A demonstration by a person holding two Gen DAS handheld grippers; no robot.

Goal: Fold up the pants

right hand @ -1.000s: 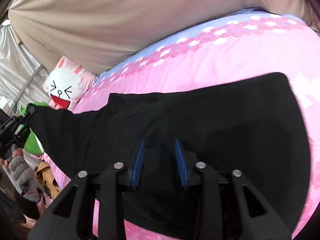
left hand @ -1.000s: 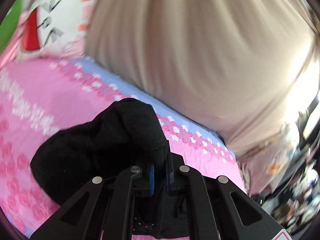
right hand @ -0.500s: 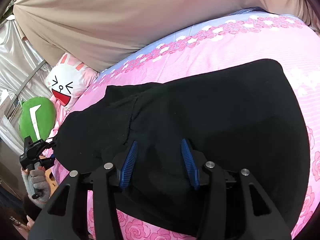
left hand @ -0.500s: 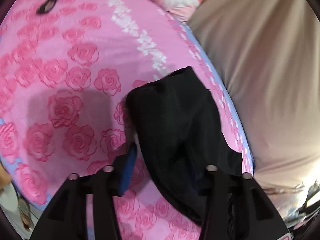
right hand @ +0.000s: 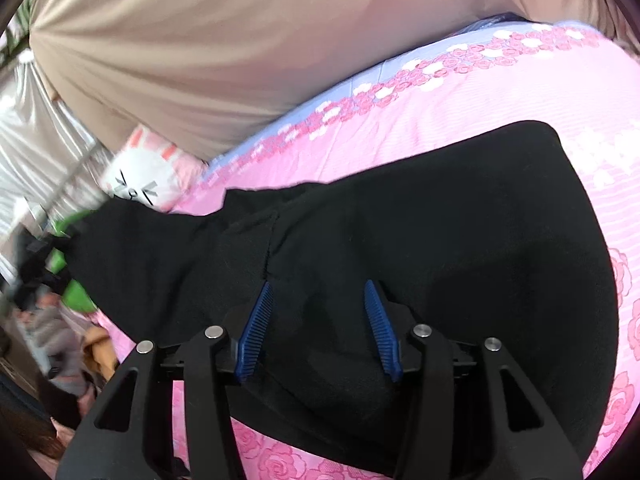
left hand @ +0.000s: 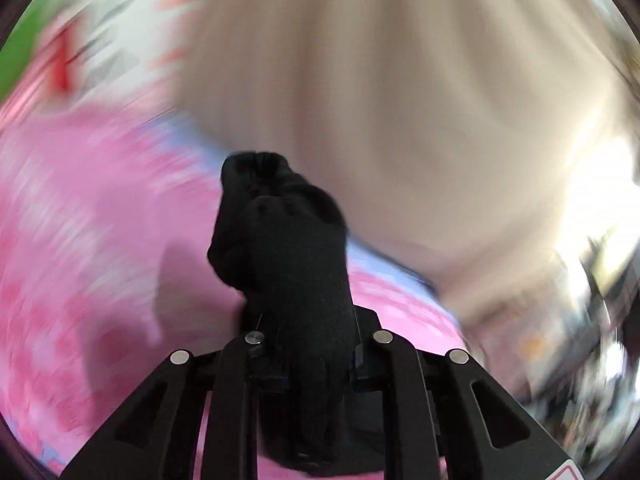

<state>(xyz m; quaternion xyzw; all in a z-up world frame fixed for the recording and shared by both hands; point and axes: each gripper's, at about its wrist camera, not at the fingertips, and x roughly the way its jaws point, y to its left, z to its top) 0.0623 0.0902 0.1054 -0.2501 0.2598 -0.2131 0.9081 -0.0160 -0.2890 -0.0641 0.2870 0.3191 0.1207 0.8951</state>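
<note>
Black pants (right hand: pixel 440 248) lie spread on the pink rose-print bed cover (right hand: pixel 480 96), one end stretched off to the left. My right gripper (right hand: pixel 316 320) is open, its blue pads just above the cloth, holding nothing. In the blurred left wrist view my left gripper (left hand: pixel 316 356) is shut on a bunched end of the pants (left hand: pixel 288 240), lifted above the bed cover (left hand: pixel 80 240).
A beige curtain (right hand: pixel 200 40) hangs behind the bed and also shows in the left wrist view (left hand: pixel 400 100). A white bunny pillow (right hand: pixel 140 176) and a green cushion (right hand: pixel 76 292) lie at the left. Clutter (right hand: pixel 60 360) sits beyond the bed's left edge.
My left gripper was open over the pants' end half a second ago; now it is shut on it and swings up fast. The right gripper has opened a little wider and hardly moved.
</note>
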